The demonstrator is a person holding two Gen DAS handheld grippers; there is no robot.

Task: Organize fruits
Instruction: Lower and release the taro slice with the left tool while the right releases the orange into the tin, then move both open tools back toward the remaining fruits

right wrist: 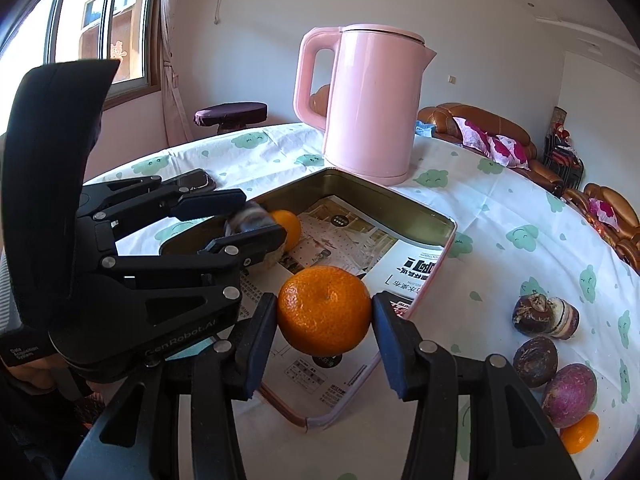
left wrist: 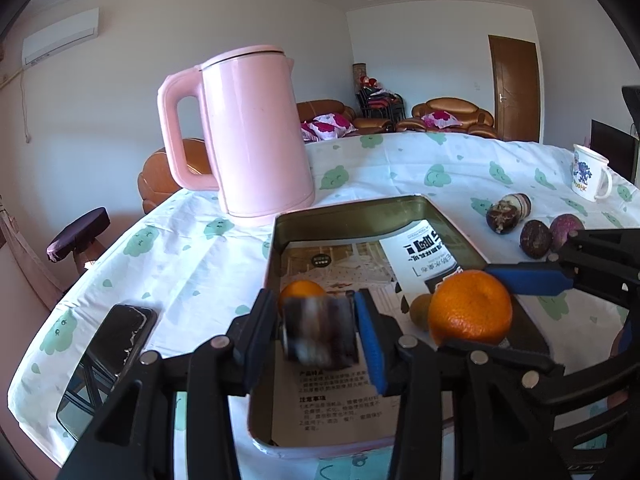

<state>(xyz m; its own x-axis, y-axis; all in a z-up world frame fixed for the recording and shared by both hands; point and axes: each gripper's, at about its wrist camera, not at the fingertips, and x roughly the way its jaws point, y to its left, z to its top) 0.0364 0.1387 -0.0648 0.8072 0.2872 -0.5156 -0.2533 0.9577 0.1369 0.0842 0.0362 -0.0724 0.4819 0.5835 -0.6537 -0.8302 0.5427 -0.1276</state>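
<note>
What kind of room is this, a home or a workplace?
Most likely a home living room. Brown sofas with flowered cushions stand along the far wall, a wall air conditioner hangs above, and the table wears a cloth with green prints under a pink kettle.

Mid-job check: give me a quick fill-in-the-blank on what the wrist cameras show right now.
1. The orange is pinched by the gripper in the person's ____ hand.
2. The kettle standing behind the tin is ____ in colour.
3. The bottom of the tin is lined with printed ____.

Missing words: right; pink; paper.
</note>
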